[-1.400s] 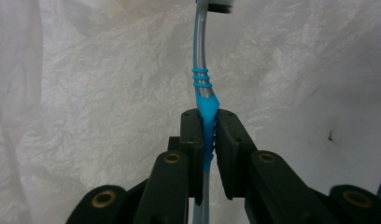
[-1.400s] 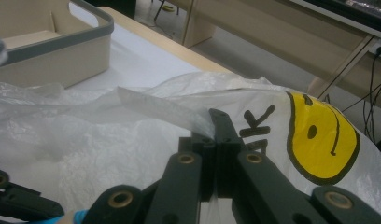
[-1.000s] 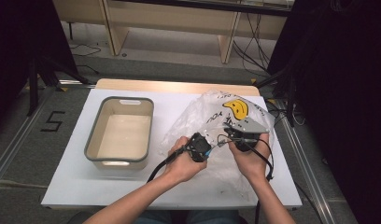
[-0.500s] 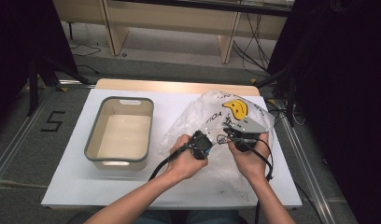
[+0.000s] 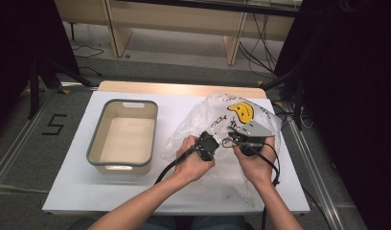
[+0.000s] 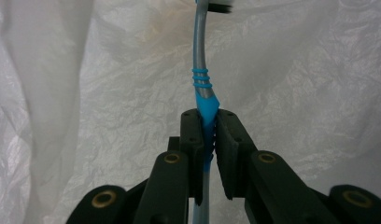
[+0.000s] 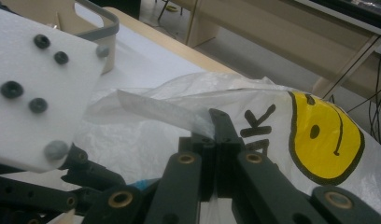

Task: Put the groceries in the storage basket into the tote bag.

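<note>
Left gripper [image 6: 208,135]: clamped on the toothbrush [image 6: 201,70], deep in the bag [image 5: 217,120].
Right gripper [image 7: 215,130]: pinching the bag's rim.
Bag: on the right half of the table [image 5: 78,191], mouth held up.
Bin [image 5: 124,136]: near the table's left edge, empty.
Done: toothbrush gripped.
Left: I think, moving it to the bin.

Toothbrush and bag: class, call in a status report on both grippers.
Left gripper shut on toothbrush, head pointing into bag. Right gripper shut on bag edge, holding it up. Bin sits apart at left, nothing blocking.
</note>
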Demonstrator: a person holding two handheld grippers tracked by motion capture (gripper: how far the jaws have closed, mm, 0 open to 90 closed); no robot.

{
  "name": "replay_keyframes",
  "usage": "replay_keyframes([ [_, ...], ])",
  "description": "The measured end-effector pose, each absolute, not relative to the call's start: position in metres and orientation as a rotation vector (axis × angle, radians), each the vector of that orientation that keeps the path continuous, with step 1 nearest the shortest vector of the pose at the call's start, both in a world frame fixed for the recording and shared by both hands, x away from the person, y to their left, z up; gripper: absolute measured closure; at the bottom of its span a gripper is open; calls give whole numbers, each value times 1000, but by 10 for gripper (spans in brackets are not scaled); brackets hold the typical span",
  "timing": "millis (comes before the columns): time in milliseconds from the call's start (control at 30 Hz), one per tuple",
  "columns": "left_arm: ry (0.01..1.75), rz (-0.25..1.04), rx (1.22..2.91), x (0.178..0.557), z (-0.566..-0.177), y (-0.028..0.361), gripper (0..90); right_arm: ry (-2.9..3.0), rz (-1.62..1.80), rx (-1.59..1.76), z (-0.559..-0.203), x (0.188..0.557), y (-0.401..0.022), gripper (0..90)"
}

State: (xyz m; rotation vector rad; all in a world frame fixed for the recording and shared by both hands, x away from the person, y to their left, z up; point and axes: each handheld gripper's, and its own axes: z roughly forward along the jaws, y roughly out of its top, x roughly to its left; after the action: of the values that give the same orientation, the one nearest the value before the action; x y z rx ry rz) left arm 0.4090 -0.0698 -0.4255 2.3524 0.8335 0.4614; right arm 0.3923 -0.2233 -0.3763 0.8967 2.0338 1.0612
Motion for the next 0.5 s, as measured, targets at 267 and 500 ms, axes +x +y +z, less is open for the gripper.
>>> replay_keyframes([
  [267, 816, 481, 2322, 413, -429, -76, 811, 2034, 1065, 898, -377, 393, -223, 900],
  [500, 826, 505, 2305, 416, -431, -77, 811, 2038, 1071, 897, -378, 393, -222, 900],
])
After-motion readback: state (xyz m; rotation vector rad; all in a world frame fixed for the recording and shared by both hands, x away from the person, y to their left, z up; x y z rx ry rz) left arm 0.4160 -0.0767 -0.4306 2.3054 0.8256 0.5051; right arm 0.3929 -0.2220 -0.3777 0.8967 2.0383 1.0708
